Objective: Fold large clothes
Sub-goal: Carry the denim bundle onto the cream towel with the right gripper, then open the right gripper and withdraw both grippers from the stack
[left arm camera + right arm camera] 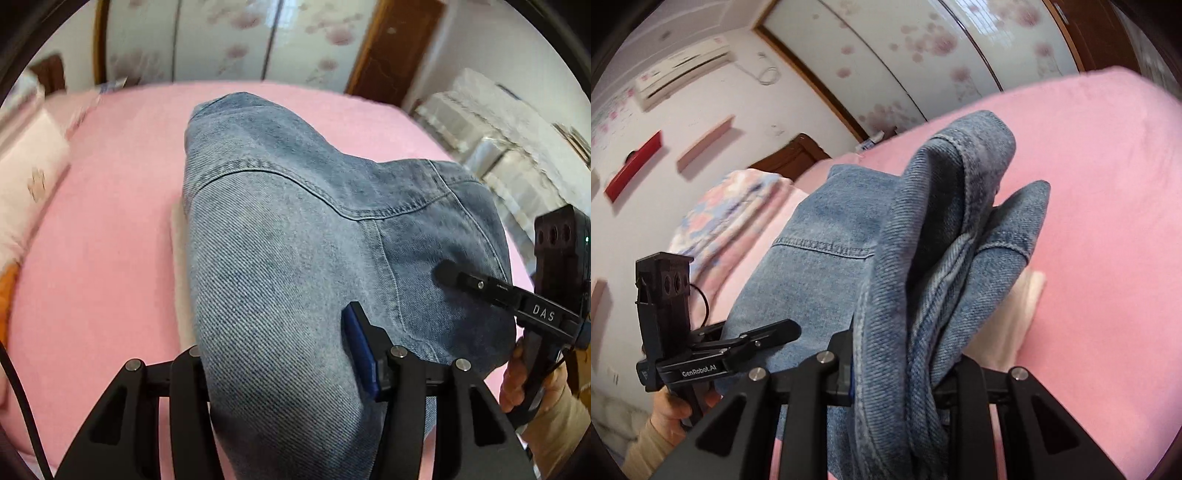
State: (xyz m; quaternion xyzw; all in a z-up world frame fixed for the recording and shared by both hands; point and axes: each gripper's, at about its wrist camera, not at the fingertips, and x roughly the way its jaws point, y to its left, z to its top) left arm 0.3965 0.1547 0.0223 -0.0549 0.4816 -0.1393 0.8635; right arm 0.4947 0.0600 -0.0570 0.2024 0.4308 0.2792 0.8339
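- Left gripper [284, 354]: we hold its black fingers clamped on a broad fold of the faded blue denim garment [295, 229].
- Right gripper [901, 369]: we grip a bunched denim edge between its fingers.
- Garment: hangs ahead of both grippers, draped above the pink bedsheet [110, 221].
- Floral pillow [727, 210]: beyond the right gripper, to its left.

The denim jacket [280, 236] is coarse, faded twill weave with stitched seams, on a soft matt pink sheet [110, 206].
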